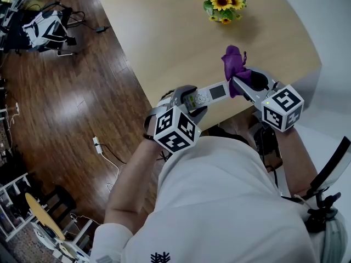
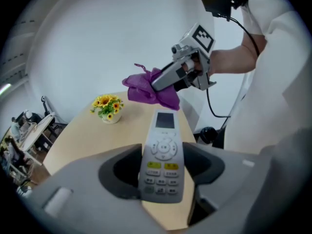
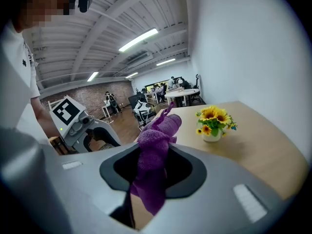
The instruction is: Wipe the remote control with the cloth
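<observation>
Left gripper (image 2: 162,172), nearest my lens, grips the remote (image 2: 164,145) by its keypad end, screen end held over the table (image 1: 159,43) edge. My right gripper (image 3: 155,172) is clenched on the purple cloth (image 3: 155,150), which hangs just beside the remote's screen; whether they touch I cannot tell. Sunflowers (image 1: 222,1) stand at the table's far side, well apart. Dark wood floor (image 1: 66,92) lies beyond.

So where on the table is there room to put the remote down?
The table is bare from the sunflower pot across to its left edge, and in the strip between the pot and the purple cloth. It is crowded only at the near edge, where the left gripper holds the remote and the right gripper holds the cloth.
</observation>
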A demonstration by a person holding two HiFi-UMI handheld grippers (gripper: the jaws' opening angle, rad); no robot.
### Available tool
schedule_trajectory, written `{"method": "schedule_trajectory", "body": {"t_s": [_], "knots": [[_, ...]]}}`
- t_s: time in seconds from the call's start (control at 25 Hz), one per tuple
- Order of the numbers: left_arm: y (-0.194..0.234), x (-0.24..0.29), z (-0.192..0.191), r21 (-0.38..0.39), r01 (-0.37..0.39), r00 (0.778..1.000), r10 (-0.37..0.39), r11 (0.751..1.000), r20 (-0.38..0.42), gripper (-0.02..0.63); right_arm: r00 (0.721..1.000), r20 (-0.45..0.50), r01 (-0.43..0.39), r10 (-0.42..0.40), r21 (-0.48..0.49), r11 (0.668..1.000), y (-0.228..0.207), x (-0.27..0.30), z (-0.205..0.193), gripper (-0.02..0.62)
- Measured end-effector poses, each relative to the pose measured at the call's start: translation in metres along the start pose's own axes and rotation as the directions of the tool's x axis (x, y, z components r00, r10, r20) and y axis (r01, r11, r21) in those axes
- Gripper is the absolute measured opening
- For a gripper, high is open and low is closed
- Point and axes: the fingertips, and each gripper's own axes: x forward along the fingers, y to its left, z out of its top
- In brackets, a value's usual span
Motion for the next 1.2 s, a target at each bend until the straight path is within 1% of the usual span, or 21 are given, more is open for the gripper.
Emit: {"method": "schedule_trajectory", "body": {"t_s": [0.08, 0.16, 0.28, 0.4, 0.44, 0.52, 0.64, 0.76, 0.88, 1.04, 1.2], "knots": [[-0.002, 0.002, 0.0, 0.003, 0.0, 1.0, 0.0, 1.0, 0.0, 0.28, 1.0, 0.016, -0.002, 0.002, -0.002, 1.0, 0.004, -0.004, 0.006, 0.124], [-0.005, 0.006, 0.003, 0.007, 0.003, 1.0, -0.003, 1.0, 0.004, 0.28, 0.999, 0.035, -0.04, 0.041, -0.01, 0.999, 0.02, -0.003, 0.015, 0.124], [-0.009, 0.009, 0.008, 0.01, 0.006, 1.0, -0.006, 1.0, 0.013, 0.28, 0.986, 0.06, -0.154, 0.154, -0.003, 0.988, 0.064, 0.007, 0.024, 0.124], [-0.014, 0.011, 0.014, 0.015, 0.007, 1.0, -0.007, 1.0, 0.023, 0.28, 0.961, 0.07, -0.27, 0.267, 0.039, 0.962, 0.105, 0.02, 0.022, 0.124], [-0.015, 0.011, 0.014, 0.017, 0.006, 1.0, -0.006, 1.0, 0.025, 0.28, 0.954, 0.07, -0.294, 0.29, 0.058, 0.954, 0.114, 0.024, 0.019, 0.124], [-0.016, 0.009, 0.013, 0.019, 0.001, 1.0, -0.002, 1.0, 0.026, 0.279, 0.949, 0.064, -0.312, 0.308, 0.083, 0.946, 0.119, 0.029, 0.01, 0.124], [-0.016, 0.004, 0.004, 0.015, -0.006, 1.0, 0.005, 1.0, 0.021, 0.28, 0.962, 0.048, -0.273, 0.27, 0.087, 0.958, 0.104, 0.029, 0.0, 0.124], [-0.015, -0.003, -0.005, -0.001, -0.013, 1.0, 0.013, 1.0, 0.021, 0.279, 0.981, 0.024, -0.193, 0.192, 0.077, 0.978, 0.074, 0.022, -0.007, 0.124], [-0.012, -0.009, -0.012, -0.019, -0.019, 1.0, 0.019, 1.0, 0.023, 0.279, 0.993, 0.003, -0.118, 0.118, 0.067, 0.991, 0.042, 0.012, -0.014, 0.124], [-0.005, -0.011, -0.021, -0.044, -0.036, 0.999, 0.037, 0.998, 0.019, 0.279, 1.0, -0.018, -0.021, 0.022, 0.061, 0.998, 0.004, -0.004, -0.025, 0.124], [0.011, -0.01, -0.028, -0.063, -0.062, 0.998, 0.062, 0.996, 0.008, 0.279, 0.999, -0.022, 0.04, -0.038, 0.082, 0.996, -0.018, -0.018, -0.03, 0.124]]}}
